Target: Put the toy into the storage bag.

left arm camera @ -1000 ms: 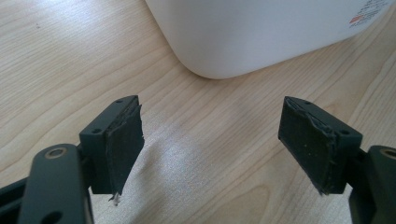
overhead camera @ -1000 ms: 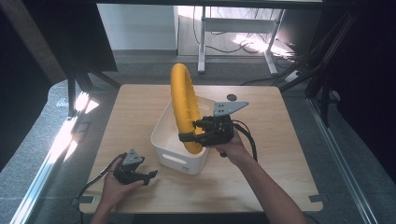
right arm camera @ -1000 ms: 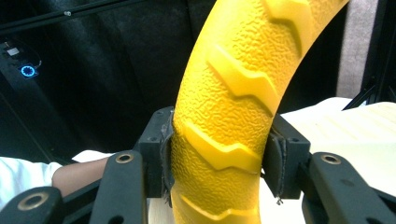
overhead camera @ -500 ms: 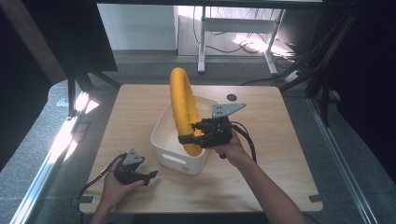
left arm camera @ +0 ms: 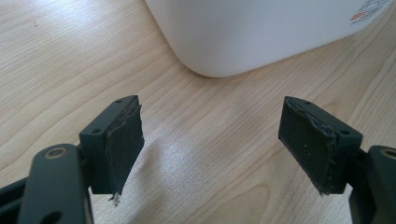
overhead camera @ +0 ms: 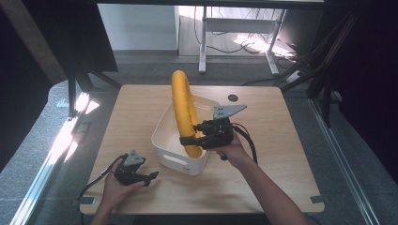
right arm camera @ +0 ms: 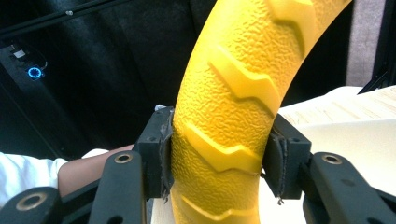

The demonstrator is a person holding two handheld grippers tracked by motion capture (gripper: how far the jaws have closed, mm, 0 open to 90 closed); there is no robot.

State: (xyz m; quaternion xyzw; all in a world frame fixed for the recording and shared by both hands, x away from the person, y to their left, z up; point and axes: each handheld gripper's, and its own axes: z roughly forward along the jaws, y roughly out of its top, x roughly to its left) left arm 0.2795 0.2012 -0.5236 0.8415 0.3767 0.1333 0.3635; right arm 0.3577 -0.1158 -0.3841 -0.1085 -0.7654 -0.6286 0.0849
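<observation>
Over the white bin (overhead camera: 176, 154) at mid-table stands a yellow ring (overhead camera: 183, 110), upright, its lower arc dipping inside the rim. Its surface is pebbled rubber with raised zigzag ridges. The right gripper (overhead camera: 190, 139) clamps that lower arc, pads (right arm camera: 164, 151) pressed to both sides. The bin is smooth plastic with rounded corners, on pale wood table (overhead camera: 281, 140). Near left, the left gripper (overhead camera: 152, 177) rests on the table, jaws apart.

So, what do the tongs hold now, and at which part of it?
The right tongs grip the yellow ring across its ridged tread band, near the lower end, above the white bin. The left tongs are open and hold nothing.
</observation>
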